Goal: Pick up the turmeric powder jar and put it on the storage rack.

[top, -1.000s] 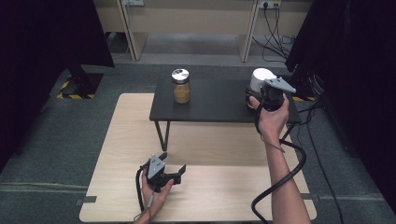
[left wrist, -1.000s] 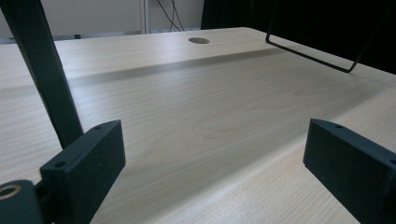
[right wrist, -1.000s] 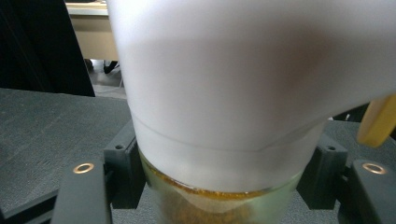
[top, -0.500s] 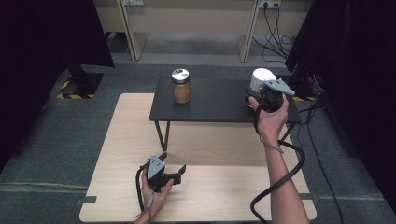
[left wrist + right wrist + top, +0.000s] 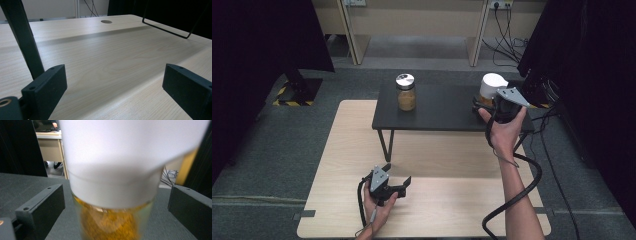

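black shelf (image 5: 442,112), right claw (image 5: 484,102) level around jar (image 5: 491,90)

Black hand-held gripper (image 5: 398,184), trailing cable

A low shelf (image 5: 447,112) stands on the far half of the table (image 5: 337,165), and on it are two jars: one jar (image 5: 406,92) near the shelf's left end, the other, the capped jar (image 5: 490,89), near its right end, well apart from the first. The right gripper (image 5: 482,106) is at the near side of the capped jar, which sits between its fingers (image 5: 41,207) without touching them. The left gripper (image 5: 398,176) lies low over the near part of the table, in front of the shelf and left of the middle.
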{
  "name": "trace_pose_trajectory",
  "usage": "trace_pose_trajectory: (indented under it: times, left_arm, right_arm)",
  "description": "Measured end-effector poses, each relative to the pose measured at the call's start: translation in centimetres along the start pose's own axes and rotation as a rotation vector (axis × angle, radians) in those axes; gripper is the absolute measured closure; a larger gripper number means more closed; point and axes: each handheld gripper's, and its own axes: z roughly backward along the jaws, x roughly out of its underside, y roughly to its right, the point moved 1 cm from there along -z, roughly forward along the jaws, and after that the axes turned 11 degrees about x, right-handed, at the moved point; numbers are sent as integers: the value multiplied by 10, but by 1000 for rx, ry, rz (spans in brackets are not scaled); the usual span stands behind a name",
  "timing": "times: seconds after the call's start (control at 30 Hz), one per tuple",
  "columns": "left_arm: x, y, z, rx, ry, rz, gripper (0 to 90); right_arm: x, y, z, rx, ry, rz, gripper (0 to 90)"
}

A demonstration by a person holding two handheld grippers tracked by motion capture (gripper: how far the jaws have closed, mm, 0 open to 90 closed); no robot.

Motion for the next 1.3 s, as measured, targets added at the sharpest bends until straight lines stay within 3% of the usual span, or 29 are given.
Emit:
trace_pose_trajectory:
  times: [0.7, 1.3]
  left_arm:
    - [0, 0, 0, 2, -3, -1, 47]
    - [-1, 1, 0, 3, -7, -7, 45]
  right_arm:
    - [21, 9, 27, -24, 45, -18, 10]
    - [49, 21, 55, -26, 89, -29, 7]
